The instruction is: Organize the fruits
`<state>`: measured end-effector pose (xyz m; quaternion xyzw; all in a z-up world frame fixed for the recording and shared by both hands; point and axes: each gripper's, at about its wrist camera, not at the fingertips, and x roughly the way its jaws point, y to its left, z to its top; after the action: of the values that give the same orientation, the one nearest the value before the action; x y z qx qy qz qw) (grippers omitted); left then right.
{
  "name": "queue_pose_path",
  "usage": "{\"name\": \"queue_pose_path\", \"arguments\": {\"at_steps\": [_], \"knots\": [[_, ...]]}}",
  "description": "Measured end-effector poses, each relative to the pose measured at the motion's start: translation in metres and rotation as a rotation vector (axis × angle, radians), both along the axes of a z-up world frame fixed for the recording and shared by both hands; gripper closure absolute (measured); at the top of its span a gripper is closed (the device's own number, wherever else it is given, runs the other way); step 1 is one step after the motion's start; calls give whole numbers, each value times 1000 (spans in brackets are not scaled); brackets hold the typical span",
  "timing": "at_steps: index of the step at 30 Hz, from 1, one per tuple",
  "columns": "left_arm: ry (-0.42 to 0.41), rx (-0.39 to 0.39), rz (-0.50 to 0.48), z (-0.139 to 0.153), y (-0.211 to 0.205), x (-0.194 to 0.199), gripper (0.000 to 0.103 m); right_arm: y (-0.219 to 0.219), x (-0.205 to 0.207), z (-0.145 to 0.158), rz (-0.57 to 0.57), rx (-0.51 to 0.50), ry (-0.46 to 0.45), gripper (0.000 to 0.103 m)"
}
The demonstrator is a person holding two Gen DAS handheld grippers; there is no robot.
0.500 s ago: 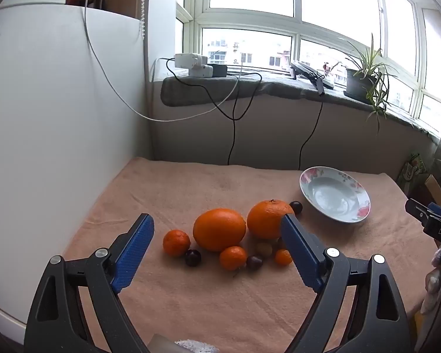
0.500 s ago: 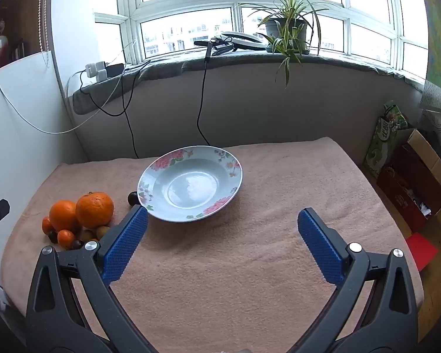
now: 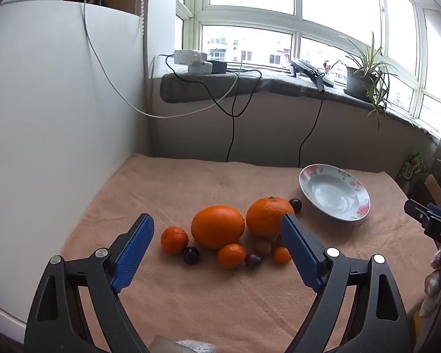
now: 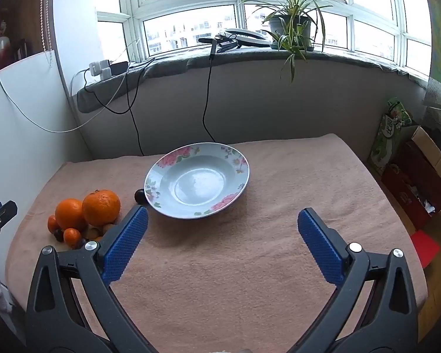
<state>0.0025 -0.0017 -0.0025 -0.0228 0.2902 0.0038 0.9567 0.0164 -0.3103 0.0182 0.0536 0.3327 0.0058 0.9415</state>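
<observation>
Right blue pad (image 3: 300,253) hides pt of small fruits (image 3: 263,247)

fruits (image 3: 220,235) clustered left of plate (image 3: 335,197) on cloth (image 3: 220,309)

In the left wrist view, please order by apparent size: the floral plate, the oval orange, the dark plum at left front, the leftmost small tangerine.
1. floral plate, though it lies farther off
2. oval orange
3. leftmost small tangerine
4. dark plum
</observation>
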Motion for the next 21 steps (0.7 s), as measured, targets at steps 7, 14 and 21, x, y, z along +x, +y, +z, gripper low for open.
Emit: {"name": "queue_pose_path", "arguments": {"at_steps": [7, 14, 21], "knots": [[1, -9, 2, 1, 2, -1, 15, 2, 1, 0, 1, 1, 0, 0], [4, -11, -4, 1, 1, -1, 15, 0, 0, -1, -4, 8, 2, 0], [5, -11, -5, 1, 0, 0, 15, 1, -1, -1, -3, 14, 6, 0]]}}
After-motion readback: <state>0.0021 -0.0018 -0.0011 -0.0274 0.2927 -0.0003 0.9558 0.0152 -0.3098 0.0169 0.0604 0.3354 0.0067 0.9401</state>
